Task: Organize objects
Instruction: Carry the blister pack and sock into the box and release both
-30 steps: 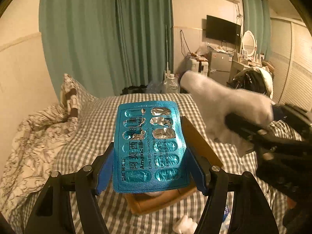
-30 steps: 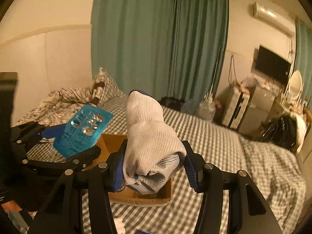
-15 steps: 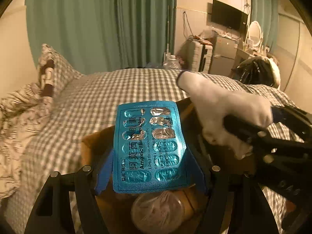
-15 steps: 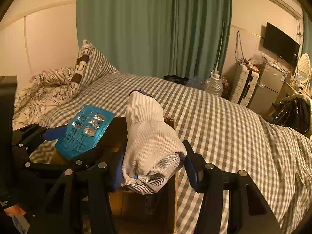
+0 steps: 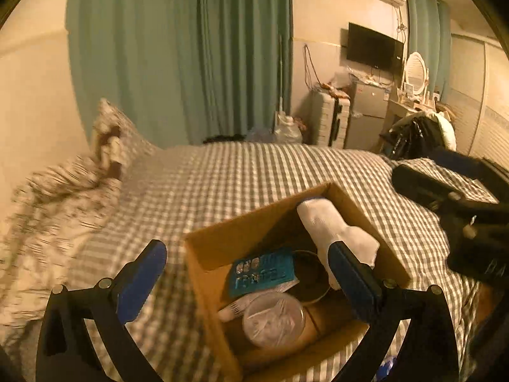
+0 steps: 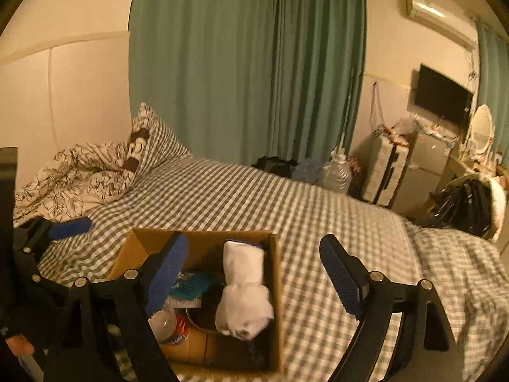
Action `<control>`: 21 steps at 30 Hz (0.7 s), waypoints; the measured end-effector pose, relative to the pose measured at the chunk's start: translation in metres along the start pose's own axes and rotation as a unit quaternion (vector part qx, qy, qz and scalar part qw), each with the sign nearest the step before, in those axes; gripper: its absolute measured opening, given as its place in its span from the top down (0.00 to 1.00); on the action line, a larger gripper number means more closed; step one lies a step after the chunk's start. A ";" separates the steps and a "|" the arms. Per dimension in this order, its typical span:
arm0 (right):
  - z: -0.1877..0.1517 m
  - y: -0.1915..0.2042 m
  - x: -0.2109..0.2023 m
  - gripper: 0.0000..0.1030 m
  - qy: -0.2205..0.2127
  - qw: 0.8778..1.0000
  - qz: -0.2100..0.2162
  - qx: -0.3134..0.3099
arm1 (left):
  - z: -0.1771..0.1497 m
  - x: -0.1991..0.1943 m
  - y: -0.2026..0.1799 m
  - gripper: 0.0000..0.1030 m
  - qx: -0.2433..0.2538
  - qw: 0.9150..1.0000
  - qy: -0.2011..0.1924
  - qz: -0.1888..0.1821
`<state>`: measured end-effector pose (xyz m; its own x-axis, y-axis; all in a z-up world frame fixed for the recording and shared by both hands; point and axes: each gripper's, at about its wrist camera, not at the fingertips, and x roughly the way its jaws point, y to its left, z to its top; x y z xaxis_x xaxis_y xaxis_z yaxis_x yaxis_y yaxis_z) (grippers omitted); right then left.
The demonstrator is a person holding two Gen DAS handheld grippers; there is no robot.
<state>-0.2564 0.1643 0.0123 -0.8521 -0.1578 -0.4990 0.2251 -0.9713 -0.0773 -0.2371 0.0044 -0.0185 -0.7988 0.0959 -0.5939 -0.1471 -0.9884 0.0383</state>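
both grippers open over the cardboard box (image 5: 203,245) on the checked bed (image 5: 241,172)

the left gripper (image 5: 251,280) and right gripper (image 6: 254,270) hang above the box, jaws opening, nothing between them. inside the box, the blue pill blister pack (image 5: 264,270) lies flat toward its left wall, the rolled white sock (image 6: 245,289) leans along its right wall, and a clear round lid (image 5: 273,318) sits at its near end.
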 end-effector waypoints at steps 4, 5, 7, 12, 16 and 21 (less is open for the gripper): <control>0.017 -0.005 -0.064 0.16 -0.023 1.000 -0.003 -0.003 | 0.014 -0.056 -0.002 0.00 0.010 1.000 -0.026 0.015; 0.021 -0.005 -0.079 0.16 -0.030 1.000 -0.003 -0.008 | 0.017 -0.069 -0.003 0.00 0.008 0.999 -0.033 0.016; 0.028 -0.002 -0.113 0.14 -0.047 0.999 -0.014 -0.024 | 0.024 -0.099 -0.004 0.00 0.002 0.999 -0.048 0.014; 0.035 -0.005 -0.188 0.11 -0.076 0.996 -0.033 -0.027 | 0.023 -0.155 -0.016 0.00 0.009 0.998 -0.064 0.022; 0.023 -0.008 -0.222 0.11 -0.070 0.997 -0.035 -0.021 | 0.009 -0.179 -0.024 0.00 0.005 0.998 -0.066 0.020; -0.014 -0.007 -0.234 0.10 -0.035 0.998 -0.043 -0.012 | -0.024 -0.189 -0.031 0.00 0.000 0.997 -0.064 0.032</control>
<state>-0.0521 0.2109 0.1179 -0.8999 -0.0866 -0.4273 0.1600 -0.9773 -0.1389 -0.0675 0.0140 0.0733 -0.8744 0.0464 -0.4831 -0.0931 -0.9930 0.0731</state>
